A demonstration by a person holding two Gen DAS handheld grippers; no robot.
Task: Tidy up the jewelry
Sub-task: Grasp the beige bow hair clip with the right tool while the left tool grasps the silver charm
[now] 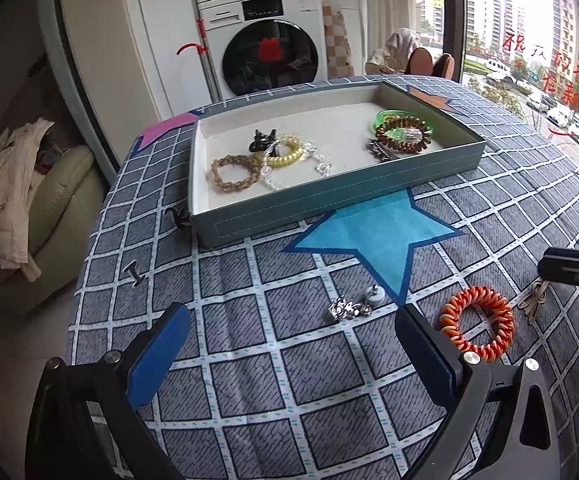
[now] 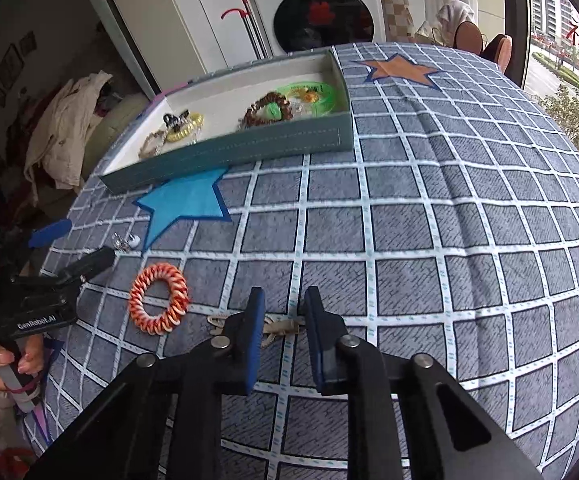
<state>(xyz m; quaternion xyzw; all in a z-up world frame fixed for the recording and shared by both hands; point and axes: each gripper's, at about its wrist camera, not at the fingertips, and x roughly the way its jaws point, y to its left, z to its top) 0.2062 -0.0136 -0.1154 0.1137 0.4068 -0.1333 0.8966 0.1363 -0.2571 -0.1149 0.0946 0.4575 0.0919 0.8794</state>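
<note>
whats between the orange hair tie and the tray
Mostly bare checked cloth with its blue star. The silver clip lies just left of that line. The left wrist view shows the orange hair tie and the tray best.

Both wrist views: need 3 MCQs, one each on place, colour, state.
1. Where does the spiral hair tie lie?
A. in the tray
B. on the checked cloth
C. in the right gripper

2. Its colour?
A. orange
B. green
C. black

3. The left gripper is:
A. shut on a clip
B. open, holding nothing
C. out of view

Answers: B, it lies on the cloth, outside the tray; A, orange-and-white coils; B, its fingers stand wide apart over bare cloth.
</note>
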